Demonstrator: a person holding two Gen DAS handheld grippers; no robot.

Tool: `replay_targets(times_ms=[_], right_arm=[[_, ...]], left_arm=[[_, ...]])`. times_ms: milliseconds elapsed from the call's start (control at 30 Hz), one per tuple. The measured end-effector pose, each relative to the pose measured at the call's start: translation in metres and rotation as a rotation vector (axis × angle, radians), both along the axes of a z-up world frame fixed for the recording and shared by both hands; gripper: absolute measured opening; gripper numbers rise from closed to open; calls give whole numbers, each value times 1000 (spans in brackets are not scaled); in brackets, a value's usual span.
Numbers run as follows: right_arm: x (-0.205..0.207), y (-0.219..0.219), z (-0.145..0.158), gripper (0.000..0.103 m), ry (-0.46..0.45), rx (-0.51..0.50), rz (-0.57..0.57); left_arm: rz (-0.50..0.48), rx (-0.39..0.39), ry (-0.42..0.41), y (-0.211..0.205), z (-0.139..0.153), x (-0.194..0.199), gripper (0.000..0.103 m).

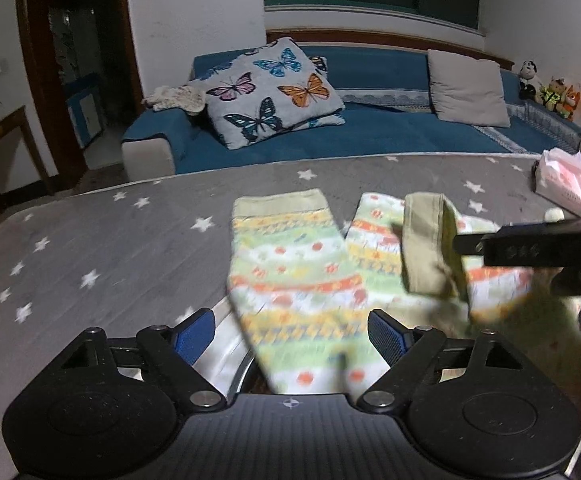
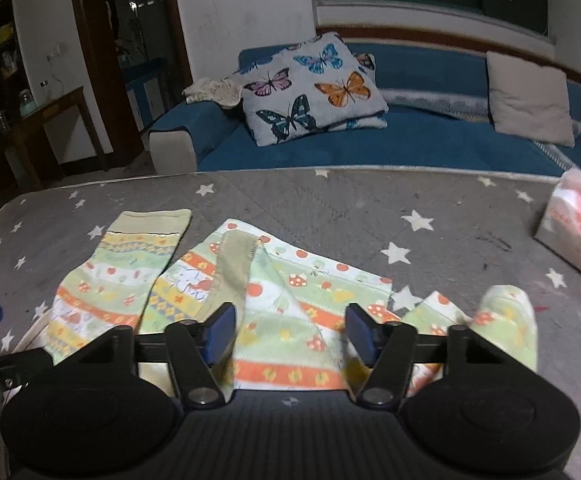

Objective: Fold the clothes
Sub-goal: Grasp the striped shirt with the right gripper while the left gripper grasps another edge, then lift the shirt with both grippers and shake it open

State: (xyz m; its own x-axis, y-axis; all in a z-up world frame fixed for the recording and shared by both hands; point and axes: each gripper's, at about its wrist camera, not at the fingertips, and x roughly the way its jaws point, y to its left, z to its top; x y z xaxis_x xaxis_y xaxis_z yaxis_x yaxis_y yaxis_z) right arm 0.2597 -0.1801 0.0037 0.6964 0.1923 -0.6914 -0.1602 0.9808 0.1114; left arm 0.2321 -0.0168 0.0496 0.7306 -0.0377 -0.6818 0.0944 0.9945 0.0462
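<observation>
Straddling: left hand-held gripper (image 1: 290, 334) wide open over the trousers (image 1: 290, 280), pads clear, gripping nothing.
Right hand-held gripper (image 2: 290, 334): part-open astride the waist; grip unclear.
Trousers: flat on the bench (image 1: 90, 240), legs ahead, ready for folding.

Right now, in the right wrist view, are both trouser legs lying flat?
No: the left leg lies flat, but the right leg is folded back.

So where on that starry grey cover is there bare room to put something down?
Bare: the cover left of the patterned trousers, and the strip between them and the pink tissue pack. Crowded: the middle and right edge.
</observation>
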Motion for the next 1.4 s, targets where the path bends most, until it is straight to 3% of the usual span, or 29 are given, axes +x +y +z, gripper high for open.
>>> replay_targets(times_ms=[167,267,367,433,633,700,833,933,1000,1100,1167,1300,1400], right_arm=[[10,-2,-7,20,25,15,16],[8,-6,-7,8,26,22,19],[-1,-14,1,6,10,39,19],[-10,-23,8,5,-6,52,8],[-50,-61,36,5,-62,81,-58],[-66,-74,45,5,-83,93,-82],[-104,-104,59,5,-110,116,-139],[-130,-122,62,5,-124,121,-175],[-142,-131,60,5,-124,128,-199],[-157,-145,55,5,-117,135,-236],[-169,-154,50,5,-116,150,-271],[-192,-172,45,5,-123,176,-336],[-209,-186,43,5,-132,190,-382]], left_arm=[[-28,4,-3,-13,-5,34,85],[-34,-3,11,-16,-11,53,83],[-52,2,28,-22,-20,66,82],[-54,17,44,-23,-26,73,73],[-78,-13,72,-14,-37,79,33],[-90,-40,70,-12,-35,77,14],[-94,-81,48,-10,-27,67,14],[-109,-68,31,-17,-20,62,15],[-106,-60,41,-20,-21,64,31],[-104,-44,58,-25,-28,69,36],[-104,-23,66,-26,-35,69,34],[-101,-33,50,-13,-34,67,7],[-62,-38,14,4,-25,59,2]])
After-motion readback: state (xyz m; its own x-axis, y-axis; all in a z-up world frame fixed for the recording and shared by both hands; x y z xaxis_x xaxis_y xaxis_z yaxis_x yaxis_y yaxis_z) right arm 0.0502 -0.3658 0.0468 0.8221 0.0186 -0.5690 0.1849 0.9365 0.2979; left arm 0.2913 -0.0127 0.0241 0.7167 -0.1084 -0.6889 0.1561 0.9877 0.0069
